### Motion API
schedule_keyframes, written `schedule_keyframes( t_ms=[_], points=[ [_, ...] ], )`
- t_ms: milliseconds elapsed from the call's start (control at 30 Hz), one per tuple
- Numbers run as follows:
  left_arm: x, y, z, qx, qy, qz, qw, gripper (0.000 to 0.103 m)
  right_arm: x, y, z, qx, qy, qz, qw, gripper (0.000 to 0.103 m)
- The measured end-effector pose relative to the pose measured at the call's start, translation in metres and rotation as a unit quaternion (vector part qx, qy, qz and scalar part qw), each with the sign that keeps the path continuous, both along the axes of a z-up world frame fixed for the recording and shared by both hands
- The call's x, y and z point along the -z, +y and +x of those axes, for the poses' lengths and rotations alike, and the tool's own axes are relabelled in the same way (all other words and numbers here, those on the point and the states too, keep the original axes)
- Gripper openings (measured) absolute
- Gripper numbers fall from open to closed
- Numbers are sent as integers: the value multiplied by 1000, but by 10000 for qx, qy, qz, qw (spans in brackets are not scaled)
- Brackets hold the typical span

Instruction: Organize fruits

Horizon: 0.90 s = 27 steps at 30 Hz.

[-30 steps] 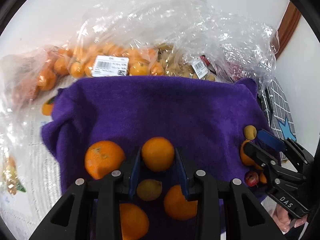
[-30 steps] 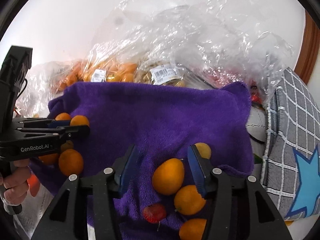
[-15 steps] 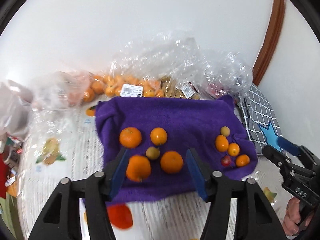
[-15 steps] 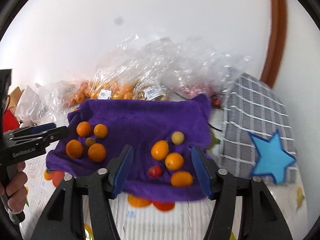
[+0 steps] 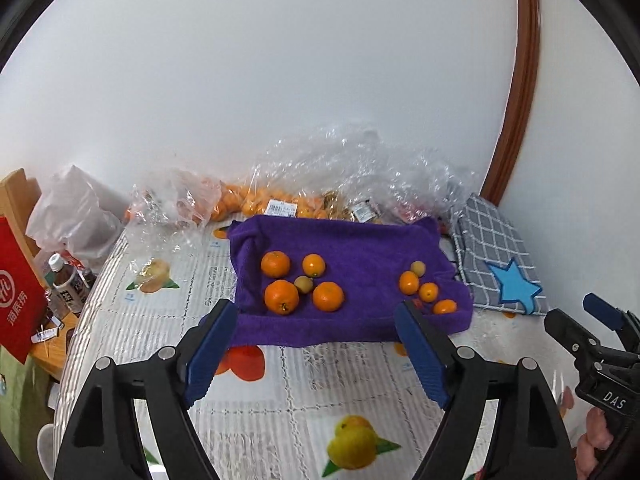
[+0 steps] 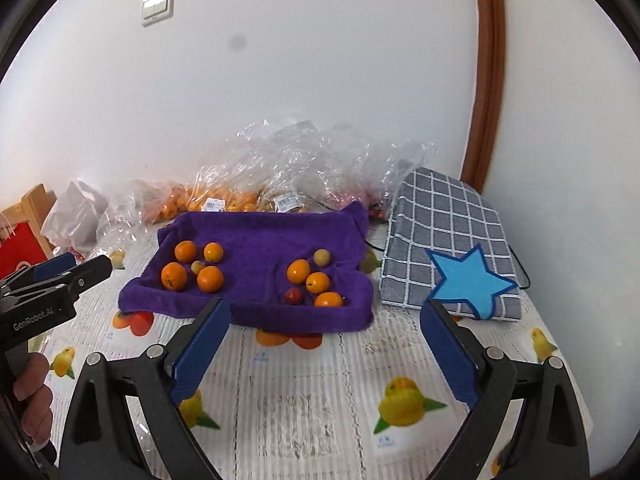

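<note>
Two clusters of fruit sit on the purple towel [image 5: 360, 256] in the left wrist view, both lying ahead of the left gripper [image 5: 316, 354], whose blue pads stand wide apart and hold nothing, low over the fruit-print tablecloth [image 5: 280, 392] short of the towel's near edge. The orange cluster [image 5: 300, 280] lies on the towel's left part, closer to this gripper's line; the smaller cluster [image 5: 426, 290] lies at the towel's right near corner, toward the right gripper [image 5: 600, 320] at the frame's edge. From the right wrist, the right gripper [image 6: 324, 344] is likewise spread and empty, short of the towel [image 6: 260, 240], with the smaller cluster [image 6: 314, 280] almost dead ahead and the oranges [image 6: 192, 266] off toward the towel's left end, beside the left gripper [image 6: 60, 270], which looks nearly closed from this side. Round fruit shows no long axis or heading; the towel's long side runs left to right. Each hand seems nearer its own cluster.
</note>
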<state>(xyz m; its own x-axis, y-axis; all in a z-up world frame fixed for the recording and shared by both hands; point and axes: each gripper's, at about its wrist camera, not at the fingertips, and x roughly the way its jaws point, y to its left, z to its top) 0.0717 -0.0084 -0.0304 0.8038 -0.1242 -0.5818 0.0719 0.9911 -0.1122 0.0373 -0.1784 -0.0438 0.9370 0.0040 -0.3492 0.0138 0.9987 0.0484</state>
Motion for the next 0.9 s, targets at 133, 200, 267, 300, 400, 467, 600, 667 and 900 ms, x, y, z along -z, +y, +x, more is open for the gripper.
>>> schedule_keyframes(
  t_ms=[133,200,267,300,400,467,600,667,900],
  points=[
    [-7,2,-17,-64,-98,4,9999,82,-6,-1,-17,24,-102,68,9999,96],
    [-9,5,-22,-121,-115,54,9998,82,-8,1,-22,24,-134,77,9999,96],
    [-11,8,-25,-172,-140,63,9997,82,-8,3,-27,21,-157,70,9999,96],
    [-12,10,-27,-200,-148,65,9997,82,-9,4,-28,15,-158,75,9998,96],
    [-13,15,-29,-234,-147,55,9996,82,-9,6,-30,-5,-158,88,9998,96],
    [-12,17,-29,-262,-150,56,9995,82,-8,7,-29,-12,-148,87,9999,96],
    [-12,19,-30,-287,-154,16,9995,82,-7,9,-29,-21,-113,79,9999,96],
    [-12,20,-30,-282,-153,12,9995,82,-6,9,-29,-9,-100,83,9999,96],
    [-13,20,-30,-289,-173,4,9994,82,-6,7,-33,33,-115,106,9999,96]
  ],
)
